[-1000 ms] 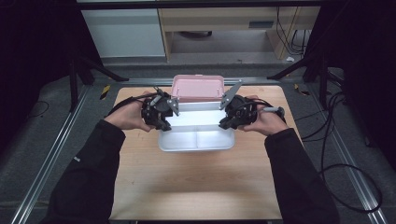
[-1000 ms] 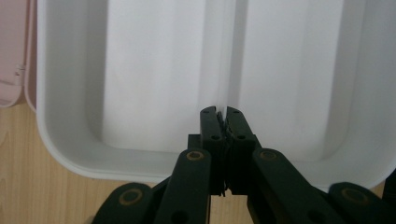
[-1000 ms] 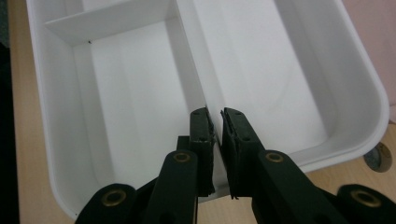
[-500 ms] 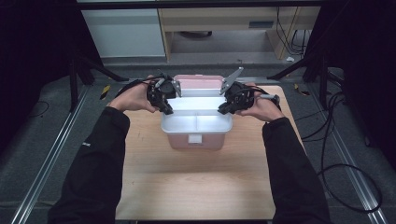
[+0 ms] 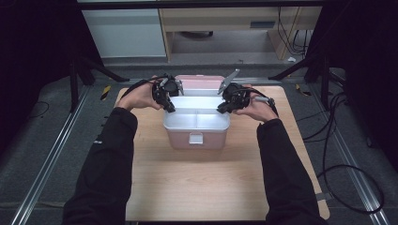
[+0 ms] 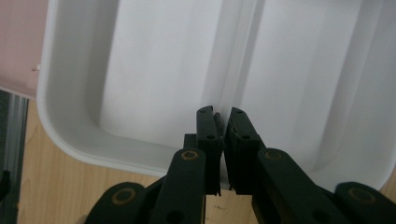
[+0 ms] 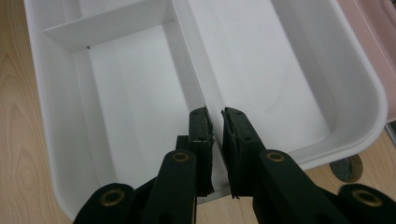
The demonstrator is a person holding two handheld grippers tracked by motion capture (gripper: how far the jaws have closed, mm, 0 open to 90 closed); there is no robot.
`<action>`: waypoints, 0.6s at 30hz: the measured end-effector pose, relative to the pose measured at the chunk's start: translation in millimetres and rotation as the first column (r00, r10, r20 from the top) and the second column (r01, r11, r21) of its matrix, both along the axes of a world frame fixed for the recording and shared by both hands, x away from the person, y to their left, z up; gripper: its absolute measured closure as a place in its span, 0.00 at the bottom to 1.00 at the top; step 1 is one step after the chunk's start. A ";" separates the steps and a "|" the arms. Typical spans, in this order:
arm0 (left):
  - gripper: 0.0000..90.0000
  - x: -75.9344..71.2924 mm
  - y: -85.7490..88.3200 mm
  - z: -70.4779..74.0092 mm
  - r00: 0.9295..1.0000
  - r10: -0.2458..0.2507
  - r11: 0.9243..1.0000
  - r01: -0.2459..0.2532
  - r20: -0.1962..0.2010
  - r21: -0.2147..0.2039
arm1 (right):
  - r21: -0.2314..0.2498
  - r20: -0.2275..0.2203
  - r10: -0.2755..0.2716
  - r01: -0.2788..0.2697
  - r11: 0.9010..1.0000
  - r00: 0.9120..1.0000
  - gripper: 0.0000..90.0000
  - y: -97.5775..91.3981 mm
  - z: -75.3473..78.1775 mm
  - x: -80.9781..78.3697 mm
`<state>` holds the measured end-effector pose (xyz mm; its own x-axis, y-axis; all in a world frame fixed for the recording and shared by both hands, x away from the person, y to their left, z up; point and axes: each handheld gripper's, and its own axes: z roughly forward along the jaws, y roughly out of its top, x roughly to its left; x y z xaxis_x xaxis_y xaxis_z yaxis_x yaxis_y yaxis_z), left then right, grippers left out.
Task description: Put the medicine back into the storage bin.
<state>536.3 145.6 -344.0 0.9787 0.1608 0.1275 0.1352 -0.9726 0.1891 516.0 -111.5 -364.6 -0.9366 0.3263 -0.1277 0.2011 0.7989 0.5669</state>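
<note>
High view shows my left gripper [image 5: 168, 104] and right gripper [image 5: 222, 107] each pinching an end of the white tray [image 5: 196, 120], which sits on the pink box [image 5: 195, 139] mid-table. I should keep both ends level and lower slowly.

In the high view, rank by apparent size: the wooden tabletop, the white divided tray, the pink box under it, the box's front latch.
1. Light wooden tabletop
2. White divided plastic tray
3. Pink plastic box, mostly covered by the tray, so unsure
4. Small white front latch
</note>
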 end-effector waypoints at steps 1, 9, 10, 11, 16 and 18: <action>0.94 1.0 -1.0 -3.3 1.000 -0.003 1.000 0.003 -0.011 0.001 | 0.001 -0.004 -0.002 0.002 1.000 1.000 0.90 -0.5 -1.8 1.0; 0.93 3.6 -1.5 -10.7 0.999 0.008 1.000 -0.007 -0.031 0.010 | -0.001 -0.005 -0.021 0.021 1.000 1.000 0.88 0.3 -11.5 2.8; 0.93 4.7 -0.4 -9.7 0.999 0.012 1.000 -0.012 -0.030 0.009 | 0.001 -0.004 -0.025 0.025 1.000 1.000 0.88 1.2 -11.2 3.0; 0.93 5.7 0.6 -9.3 0.999 0.019 1.000 -0.019 -0.036 0.008 | 0.001 -0.006 -0.027 0.027 1.000 1.000 0.88 2.1 -10.9 3.3; 0.93 12.0 3.2 -12.9 0.999 0.030 1.000 -0.030 -0.043 -0.007 | -0.022 -0.020 -0.033 0.033 0.999 0.999 0.90 7.6 -16.6 6.8; 0.93 11.5 -1.3 -19.4 0.999 0.021 0.999 -0.020 -0.038 0.028 | -0.025 -0.039 -0.035 0.034 0.999 0.999 0.90 8.0 -21.3 8.7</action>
